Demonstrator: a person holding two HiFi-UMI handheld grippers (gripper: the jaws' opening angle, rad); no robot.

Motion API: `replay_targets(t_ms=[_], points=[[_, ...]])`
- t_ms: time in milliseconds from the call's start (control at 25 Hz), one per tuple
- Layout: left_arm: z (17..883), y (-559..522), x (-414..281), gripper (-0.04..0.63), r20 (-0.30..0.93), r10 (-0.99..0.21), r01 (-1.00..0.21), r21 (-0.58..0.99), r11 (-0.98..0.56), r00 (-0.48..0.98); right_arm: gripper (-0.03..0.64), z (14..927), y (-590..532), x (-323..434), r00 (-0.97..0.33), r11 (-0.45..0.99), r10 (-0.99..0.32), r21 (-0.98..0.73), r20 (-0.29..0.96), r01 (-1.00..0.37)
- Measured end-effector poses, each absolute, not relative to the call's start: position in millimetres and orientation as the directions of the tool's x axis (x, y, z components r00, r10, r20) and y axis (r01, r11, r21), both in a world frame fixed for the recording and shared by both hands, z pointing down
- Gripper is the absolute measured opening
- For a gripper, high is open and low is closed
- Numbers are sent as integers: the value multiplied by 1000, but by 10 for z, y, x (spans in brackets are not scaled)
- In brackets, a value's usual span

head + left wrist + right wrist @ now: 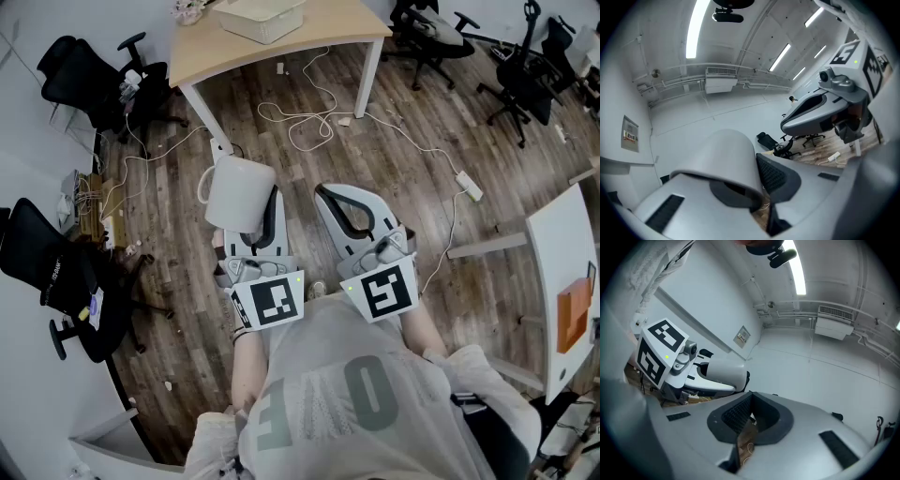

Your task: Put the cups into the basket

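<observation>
A white cup [238, 192] with a side handle is clamped in my left gripper [253, 208], held up in the air over the wooden floor. In the left gripper view the cup [723, 159] lies on its side, its rim pinched between the two jaws of my left gripper [755, 188]. My right gripper [327, 197] hovers just right of it, shut with nothing in it; its tips [748, 401] meet in the right gripper view. That view also shows the cup [724, 372] off to the left. No basket is in view.
A light wooden table [309, 36] carrying a white box [262, 17] stands ahead. Black office chairs [89, 75] line the left wall and the far right corner. Cables and a power strip [469, 185] lie on the floor. A white table [562, 281] is at the right.
</observation>
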State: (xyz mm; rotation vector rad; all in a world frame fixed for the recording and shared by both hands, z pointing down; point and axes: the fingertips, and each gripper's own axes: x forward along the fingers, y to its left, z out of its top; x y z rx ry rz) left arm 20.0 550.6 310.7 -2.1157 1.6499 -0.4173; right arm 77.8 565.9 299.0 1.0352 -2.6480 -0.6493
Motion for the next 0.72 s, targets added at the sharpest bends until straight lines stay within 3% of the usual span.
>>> replay_targets(t_ms=[720], points=[[3102, 5586, -40, 48, -59, -961, -845, -494, -207, 270, -2, 3092, 5576, 665, -689, 640, -721, 447, 71, -624]])
